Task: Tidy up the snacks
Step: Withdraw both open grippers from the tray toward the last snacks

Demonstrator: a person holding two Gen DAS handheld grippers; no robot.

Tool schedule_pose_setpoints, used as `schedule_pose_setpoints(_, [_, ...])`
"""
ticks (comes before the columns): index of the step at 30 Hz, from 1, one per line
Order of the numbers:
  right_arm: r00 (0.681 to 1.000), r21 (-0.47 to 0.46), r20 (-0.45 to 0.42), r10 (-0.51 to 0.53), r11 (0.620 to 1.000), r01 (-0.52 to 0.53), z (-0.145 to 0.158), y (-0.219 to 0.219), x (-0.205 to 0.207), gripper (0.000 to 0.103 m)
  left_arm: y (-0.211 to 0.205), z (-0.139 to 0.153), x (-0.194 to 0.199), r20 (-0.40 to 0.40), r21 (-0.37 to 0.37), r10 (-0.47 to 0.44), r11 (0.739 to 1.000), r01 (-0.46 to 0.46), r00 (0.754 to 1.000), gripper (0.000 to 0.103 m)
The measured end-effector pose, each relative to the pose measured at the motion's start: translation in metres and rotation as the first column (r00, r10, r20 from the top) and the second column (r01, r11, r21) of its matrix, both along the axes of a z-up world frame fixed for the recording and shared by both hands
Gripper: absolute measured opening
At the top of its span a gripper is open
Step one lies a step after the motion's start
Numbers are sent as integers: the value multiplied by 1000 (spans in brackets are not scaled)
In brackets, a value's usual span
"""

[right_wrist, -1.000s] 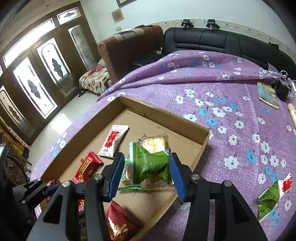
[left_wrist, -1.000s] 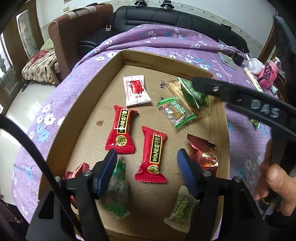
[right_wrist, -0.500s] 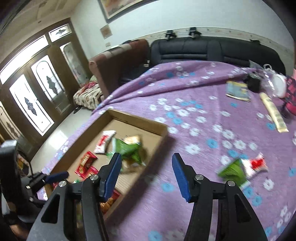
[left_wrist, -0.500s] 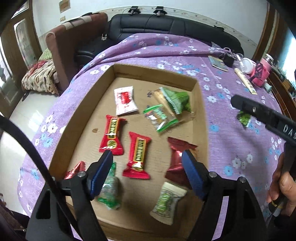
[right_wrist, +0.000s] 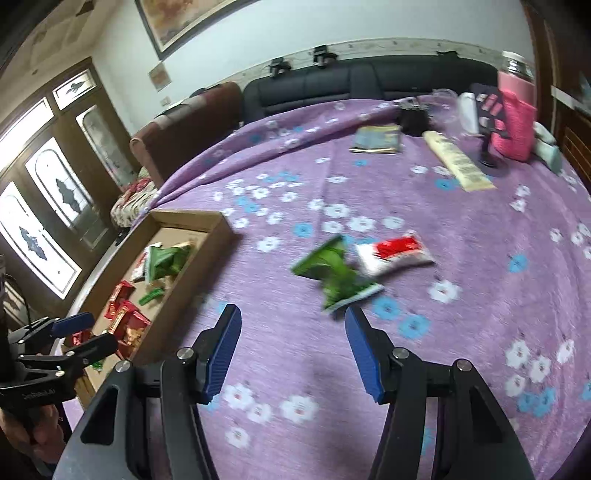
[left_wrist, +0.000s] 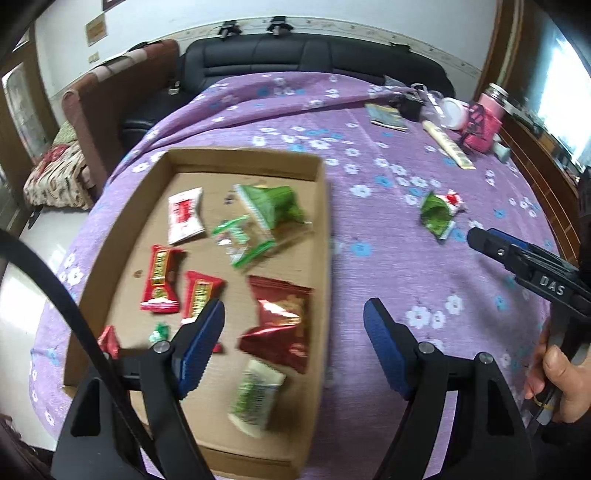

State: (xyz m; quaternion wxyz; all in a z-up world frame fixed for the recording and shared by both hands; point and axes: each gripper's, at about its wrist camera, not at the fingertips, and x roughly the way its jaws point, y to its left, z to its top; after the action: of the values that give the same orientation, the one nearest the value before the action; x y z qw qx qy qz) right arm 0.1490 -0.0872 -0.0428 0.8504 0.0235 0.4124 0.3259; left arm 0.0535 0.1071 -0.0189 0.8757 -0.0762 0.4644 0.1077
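Most snacks are already gathered in the cardboard tray (left_wrist: pixel 325 229); a green packet (right_wrist: pixel 338 275) and red-white packet (right_wrist: pixel 393 254) are left on the tablecloth (right_wrist: pixel 480 295), just ahead of the right gripper (right_wrist: pixel 293 345); both it and the left gripper (left_wrist: pixel 293 332) are held spread, empty.

a home living room: a black leather sofa (right_wrist: pixel 369 88), a framed picture (right_wrist: pixel 184 22) and glazed wooden doors (right_wrist: pixel 55 199) surrounded a floral-clothed table (right_wrist: pixel 480 295).

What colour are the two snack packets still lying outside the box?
One green packet, one white-and-red packet; clearest in the right wrist view.
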Motion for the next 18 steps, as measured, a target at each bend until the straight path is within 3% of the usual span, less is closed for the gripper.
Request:
schedule_pose_setpoints(7, [998, -7, -21, -59, 998, 59, -9, -32, 6, 60, -33, 4, 14, 6, 14, -82, 997, 82, 997, 78])
schedule_pose_setpoints(18, [994, -2, -40, -99, 995, 99, -16, -52, 18, 61, -62, -8, 44, -28, -81, -146, 986, 143, 989, 79])
